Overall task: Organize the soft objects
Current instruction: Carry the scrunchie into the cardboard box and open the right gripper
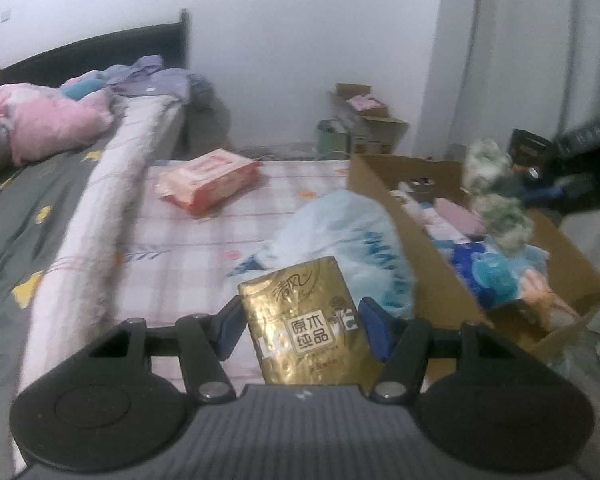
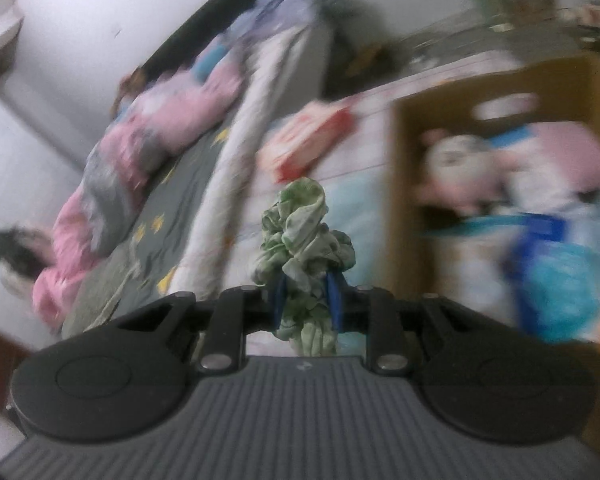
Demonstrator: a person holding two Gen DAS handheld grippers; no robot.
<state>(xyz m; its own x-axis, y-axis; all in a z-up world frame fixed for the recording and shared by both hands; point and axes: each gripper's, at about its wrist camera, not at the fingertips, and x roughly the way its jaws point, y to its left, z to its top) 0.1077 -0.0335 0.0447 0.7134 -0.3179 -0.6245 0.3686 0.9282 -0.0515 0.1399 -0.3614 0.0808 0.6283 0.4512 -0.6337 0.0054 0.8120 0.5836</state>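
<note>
My left gripper (image 1: 300, 326) is shut on a gold tissue pack (image 1: 306, 320) and holds it above the checked mat, just left of the cardboard box (image 1: 384, 196). My right gripper (image 2: 307, 304) is shut on a crumpled green-and-white cloth (image 2: 304, 240); the cloth also shows in the left wrist view (image 1: 496, 200), hanging over the box. The box (image 2: 408, 160) holds several soft things: a pink plush, blue bags, packets. A red-and-white wipes pack (image 1: 206, 180) lies on the mat, and it also shows in the right wrist view (image 2: 308, 140). A pale blue plastic bag (image 1: 348, 236) lies against the box.
A bed with a grey starred sheet (image 1: 28, 208) and pink bedding (image 1: 48, 124) runs along the left. Purple clothes (image 1: 152, 76) lie at its head. Small cardboard boxes (image 1: 368, 120) stand by the far wall. The right wrist view is blurred.
</note>
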